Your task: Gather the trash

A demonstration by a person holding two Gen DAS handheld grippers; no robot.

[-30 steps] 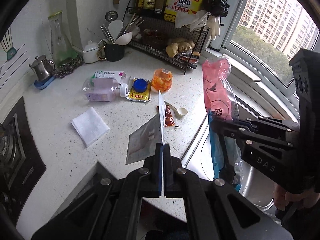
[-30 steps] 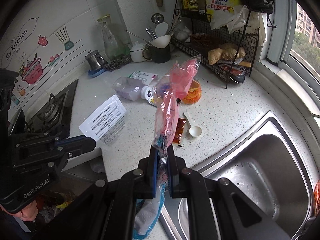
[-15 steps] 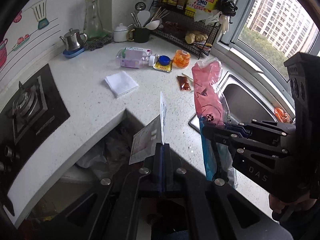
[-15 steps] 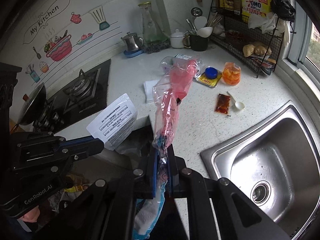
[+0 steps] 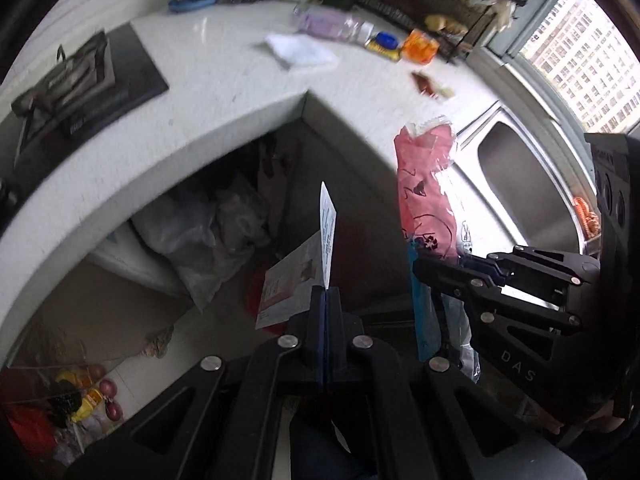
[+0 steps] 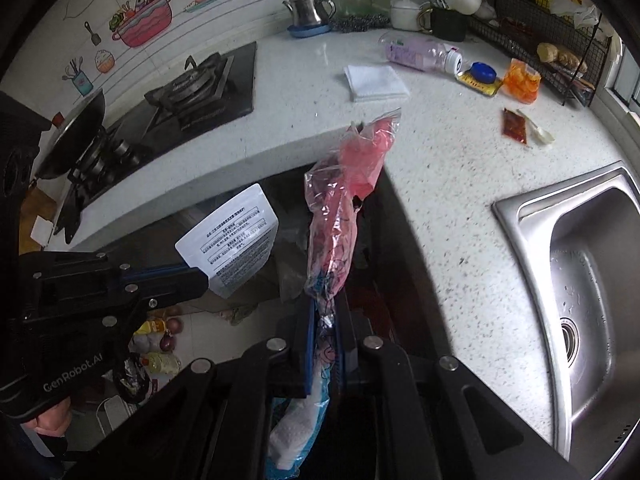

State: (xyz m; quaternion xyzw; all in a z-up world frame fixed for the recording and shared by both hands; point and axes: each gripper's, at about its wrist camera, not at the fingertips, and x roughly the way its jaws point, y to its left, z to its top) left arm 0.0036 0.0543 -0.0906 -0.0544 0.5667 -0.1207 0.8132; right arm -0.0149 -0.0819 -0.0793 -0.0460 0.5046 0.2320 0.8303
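Pink-and-blue plastic bag [image 6: 344, 216]; white printed pouch [image 6: 236, 248]; white speckled counter [image 6: 460, 208].

countertop clutter [image 5: 344, 36] motion-blurred, sink [image 6: 592, 296] cut off by frame edge

Soft daylight enters from the window [image 5: 576, 52], far right of the left gripper [image 5: 325, 300], and it is overexposed there. The white counter [image 6: 440, 168] ahead is bright, the space under it stays dark. The left wrist view has motion blur, strongest on the far items; the right wrist view is sharper. Both views bend strongly and darken at the edges.
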